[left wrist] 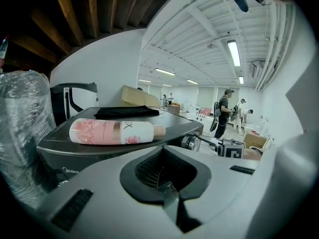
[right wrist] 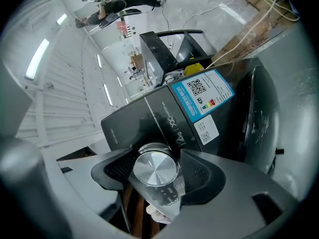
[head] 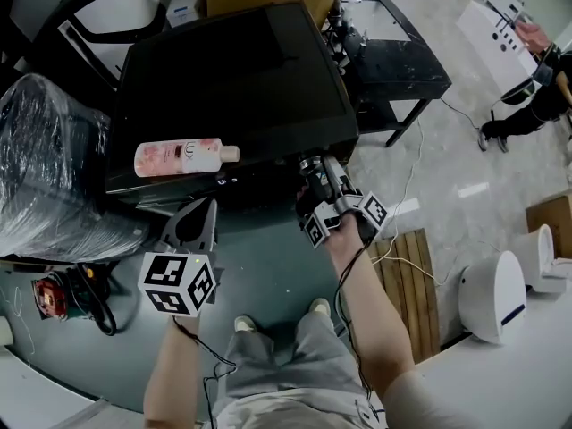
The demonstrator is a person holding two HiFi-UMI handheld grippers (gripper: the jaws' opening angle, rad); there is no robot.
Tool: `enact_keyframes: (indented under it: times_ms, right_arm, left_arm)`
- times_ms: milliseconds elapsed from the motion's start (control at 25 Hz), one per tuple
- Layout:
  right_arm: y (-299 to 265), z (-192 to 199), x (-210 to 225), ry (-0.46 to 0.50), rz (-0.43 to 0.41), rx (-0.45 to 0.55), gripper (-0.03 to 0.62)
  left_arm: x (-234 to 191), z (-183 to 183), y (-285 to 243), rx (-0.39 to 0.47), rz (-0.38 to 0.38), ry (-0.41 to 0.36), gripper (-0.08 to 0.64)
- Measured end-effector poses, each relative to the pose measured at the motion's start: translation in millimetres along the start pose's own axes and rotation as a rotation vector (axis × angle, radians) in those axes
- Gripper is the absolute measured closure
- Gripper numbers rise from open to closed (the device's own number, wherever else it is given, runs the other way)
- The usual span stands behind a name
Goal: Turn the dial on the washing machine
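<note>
Head view and the two gripper views, step of gripping the dial. The washing machine [head: 232, 79] stands at the centre, its dark lid facing up, with a pink bottle [head: 183, 157] lying on its side at the near edge of the lid. The dial [right wrist: 155, 167], a round brushed-metal knob, sits on the front panel at the near right corner of the machine. The right gripper [head: 320, 175] reaches it end-on, and its fingers [right wrist: 202, 176] are clamped on the knob's rim, one on each side. The left gripper [head: 207, 211] hangs near and to the left, apart from the machine, its fingers together with nothing between them. The grip appears made and the turn not yet begun. The next move calls for rotating the right gripper about the knob's own axis, with the clamp kept firm so that the smooth rim does not slip.
</note>
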State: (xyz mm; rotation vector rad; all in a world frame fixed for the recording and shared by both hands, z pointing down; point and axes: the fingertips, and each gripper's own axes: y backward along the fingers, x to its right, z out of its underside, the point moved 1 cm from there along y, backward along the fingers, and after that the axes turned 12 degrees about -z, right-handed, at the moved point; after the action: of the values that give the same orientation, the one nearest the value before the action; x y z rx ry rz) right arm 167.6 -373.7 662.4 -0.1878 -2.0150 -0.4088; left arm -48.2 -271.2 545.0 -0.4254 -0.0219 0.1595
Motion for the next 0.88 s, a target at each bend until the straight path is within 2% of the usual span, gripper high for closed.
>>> enact_keyframes:
  times_ms: [80,440,520,720,880]
  right_arm:
    - [0,-1,-1,-0.002,-0.009,0.002,0.293]
    - [0,-1,-6,0.078,0.013,-0.006,0.301]
    - [-1,-1,-9,0.134,0.021,-0.031,0.301]
    - [-4,1,-16,0.37,0.07,-0.12,0.301]
    - [-4,3,-19,0.458,0.091,-0.126,0.301]
  left_arm:
    - [1,1,0,-0.003,0.007,0.002,0.541]
    - [-5,2,1,-0.005,-0.011,-0.001,0.54]
    - [-7,-1,2,0.004,-0.029,-0.011,0.54]
    - [-10,1,2,-0.004,-0.037,0.001,0.54]
    - [-11,4,3,-0.021,-0.011,0.063,0.541]
